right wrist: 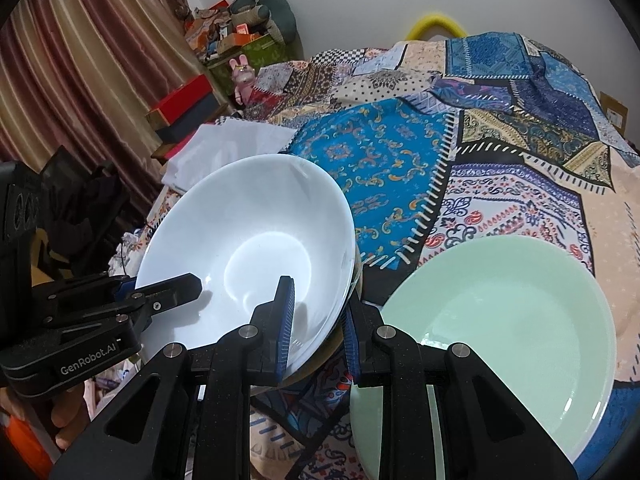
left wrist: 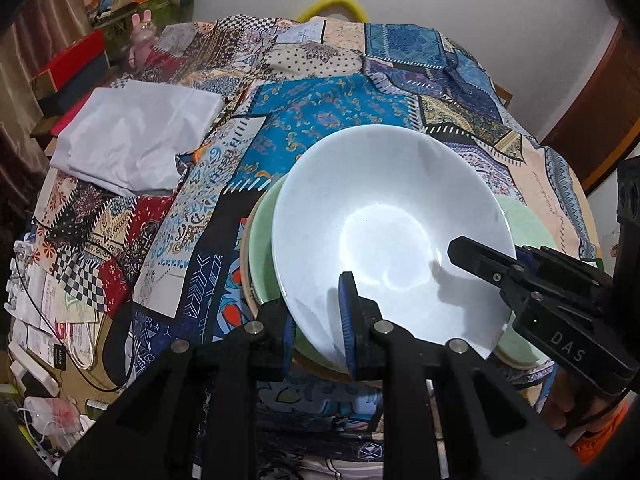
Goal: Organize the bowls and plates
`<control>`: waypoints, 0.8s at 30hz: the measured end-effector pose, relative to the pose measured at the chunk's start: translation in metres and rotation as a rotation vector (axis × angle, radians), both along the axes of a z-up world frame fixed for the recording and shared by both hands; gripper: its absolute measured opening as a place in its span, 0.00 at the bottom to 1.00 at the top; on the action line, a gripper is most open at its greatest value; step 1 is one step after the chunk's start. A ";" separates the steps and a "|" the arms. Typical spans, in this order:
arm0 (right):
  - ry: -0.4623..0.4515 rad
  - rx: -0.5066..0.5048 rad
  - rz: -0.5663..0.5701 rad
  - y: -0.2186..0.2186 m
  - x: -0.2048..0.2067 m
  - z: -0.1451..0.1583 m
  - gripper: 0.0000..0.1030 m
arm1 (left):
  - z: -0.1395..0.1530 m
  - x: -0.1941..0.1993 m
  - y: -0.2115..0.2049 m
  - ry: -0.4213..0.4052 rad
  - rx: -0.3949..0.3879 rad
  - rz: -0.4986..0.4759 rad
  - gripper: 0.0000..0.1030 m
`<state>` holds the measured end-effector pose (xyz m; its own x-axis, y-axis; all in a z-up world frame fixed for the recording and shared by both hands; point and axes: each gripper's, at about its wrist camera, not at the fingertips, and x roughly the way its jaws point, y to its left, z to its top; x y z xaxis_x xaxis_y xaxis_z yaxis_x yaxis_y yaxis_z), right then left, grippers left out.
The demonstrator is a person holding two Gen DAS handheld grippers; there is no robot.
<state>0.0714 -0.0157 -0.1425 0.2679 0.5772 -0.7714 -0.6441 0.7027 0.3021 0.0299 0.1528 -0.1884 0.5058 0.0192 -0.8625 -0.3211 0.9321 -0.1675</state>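
Observation:
A large white bowl (left wrist: pixel 384 224) (right wrist: pixel 248 248) hangs tilted above the patchwork tablecloth, held by both grippers. My left gripper (left wrist: pixel 316 320) (right wrist: pixel 188 288) is shut on its near rim, one blue pad inside and one outside. My right gripper (right wrist: pixel 320 332) (left wrist: pixel 512 260) is shut on the opposite rim in the same way. Just under the bowl sits a pale green bowl (left wrist: pixel 262 248) inside a beige one; only their rims show. A pale green plate (right wrist: pixel 500 320) (left wrist: pixel 524 216) lies on the cloth to the right of them.
A folded white cloth (left wrist: pixel 132 140) (right wrist: pixel 224 144) lies at the far left of the table. Papers and cables (left wrist: pixel 48 320) crowd the left edge, with a red box (right wrist: pixel 180 100) and a pink bunny figure (left wrist: pixel 142 36) beyond. The patchwork cloth (left wrist: pixel 320 112) is bare further back.

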 end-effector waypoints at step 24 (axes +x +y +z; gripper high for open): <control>0.013 0.006 0.001 0.001 0.004 -0.005 0.21 | -0.006 0.004 0.009 -0.001 0.017 0.010 0.19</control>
